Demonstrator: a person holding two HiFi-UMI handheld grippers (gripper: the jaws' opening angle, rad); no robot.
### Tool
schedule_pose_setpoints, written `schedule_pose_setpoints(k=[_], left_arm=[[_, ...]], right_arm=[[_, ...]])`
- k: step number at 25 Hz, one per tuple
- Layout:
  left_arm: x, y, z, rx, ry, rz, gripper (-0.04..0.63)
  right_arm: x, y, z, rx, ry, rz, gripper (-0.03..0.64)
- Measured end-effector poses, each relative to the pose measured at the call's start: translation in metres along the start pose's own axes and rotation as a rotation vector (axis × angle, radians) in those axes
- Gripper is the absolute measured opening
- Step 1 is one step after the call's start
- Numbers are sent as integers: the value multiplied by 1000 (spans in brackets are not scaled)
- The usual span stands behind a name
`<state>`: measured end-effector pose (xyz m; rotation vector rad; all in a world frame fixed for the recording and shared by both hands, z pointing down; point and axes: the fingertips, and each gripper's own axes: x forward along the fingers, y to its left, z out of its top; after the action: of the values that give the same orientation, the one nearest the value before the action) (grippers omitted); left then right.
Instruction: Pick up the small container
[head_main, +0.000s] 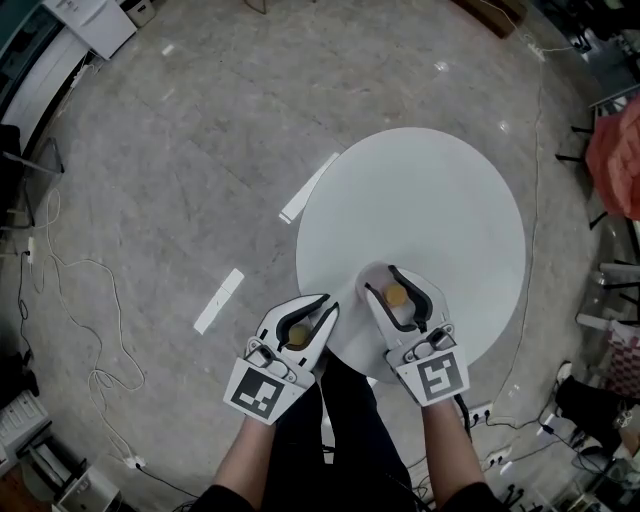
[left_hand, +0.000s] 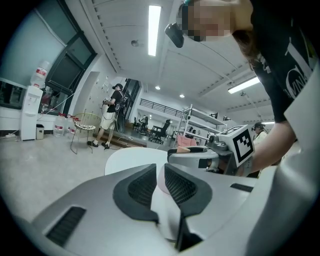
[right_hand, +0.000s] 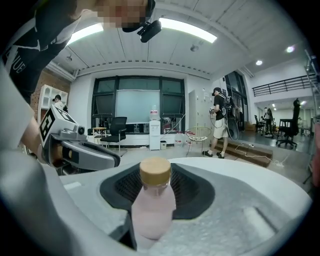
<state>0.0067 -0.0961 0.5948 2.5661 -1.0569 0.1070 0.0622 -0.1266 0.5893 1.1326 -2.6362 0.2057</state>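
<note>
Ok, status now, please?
Left gripper shut, at table edge. Right gripper open, jaws either side of bottle, not pressing. Bottle upright on table. Nothing in the way.

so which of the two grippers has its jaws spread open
The right gripper: its jaws stand wide around the pink bottle with the tan cap, while those of the left gripper are nearly together.

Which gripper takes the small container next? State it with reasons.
Right. The right gripper has its fingers apart on both sides of the small container; the left gripper is shut, off to the side.
</note>
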Motion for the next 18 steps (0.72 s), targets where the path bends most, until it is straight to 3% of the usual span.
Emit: schedule_pose_setpoints(k=[9,12,18], left_arm=[[-3,1,-1,14,-1,-5,46],[-2,-1,-6,50,18,-31,48],[6,-15,-8,145,58,-102,132]], right_arm=[[-1,2,1,-40,6,-31,124],[-1,3,0,-37,8,-30,123],[-1,5,3,-32,11,-16,121]])
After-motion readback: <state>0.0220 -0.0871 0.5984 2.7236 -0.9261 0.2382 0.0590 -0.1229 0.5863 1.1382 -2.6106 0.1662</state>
